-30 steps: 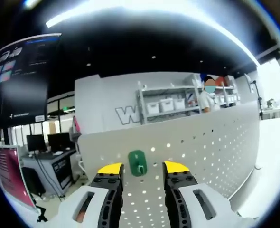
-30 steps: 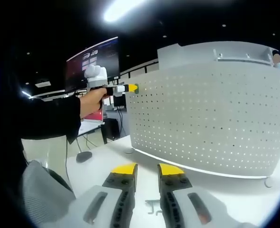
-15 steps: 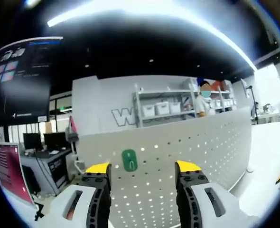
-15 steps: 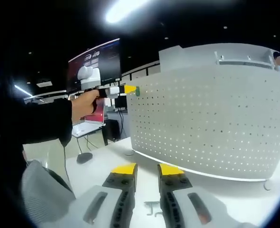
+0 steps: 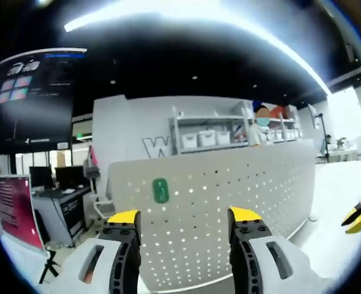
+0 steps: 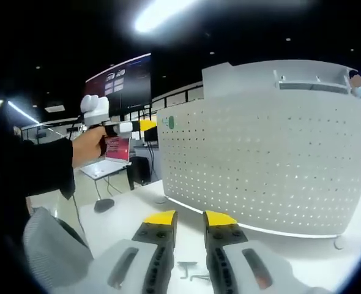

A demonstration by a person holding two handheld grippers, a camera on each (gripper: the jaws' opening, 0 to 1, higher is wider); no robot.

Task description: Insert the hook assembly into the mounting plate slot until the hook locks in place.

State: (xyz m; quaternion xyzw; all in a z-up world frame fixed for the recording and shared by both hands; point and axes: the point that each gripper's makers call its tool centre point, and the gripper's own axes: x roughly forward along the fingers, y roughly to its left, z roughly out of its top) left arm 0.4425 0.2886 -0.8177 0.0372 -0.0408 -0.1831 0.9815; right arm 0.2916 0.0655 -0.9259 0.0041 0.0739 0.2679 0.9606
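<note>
Facing the pegboard [image 5: 241,190] head-on, the left gripper [image 5: 183,215] stands with its jaws spread wide and nothing between them. The green hook assembly [image 5: 160,190] sits on the board's face ahead of the yellow-tipped fingers [image 5: 124,217] and above them, nearer the left finger than the other, its long axis running up and down the panel. Bare perforated panel shows between it and the jaws, so the hook is clear of them — judged from that, it is already hanging in the board and has been let go, though whether it has locked cannot be told from here.

In the right gripper view the hook assembly [image 6: 171,122] shows as a small green tab near the panel's upper corner, with the left gripper [image 6: 145,126] just beside it in a person's hand [image 6: 89,142], apart from the board. The right gripper [image 6: 189,218] hangs low over the white table [image 6: 131,211], well away from the hook, its jaws nearly together and gripping nothing; two small metal hooks [image 6: 190,271] lie on the table below and between its fingers. The left hand is plainly the nearer — any seating push, if still wanted, would run straight forward and slightly up from those open jaws.
</note>
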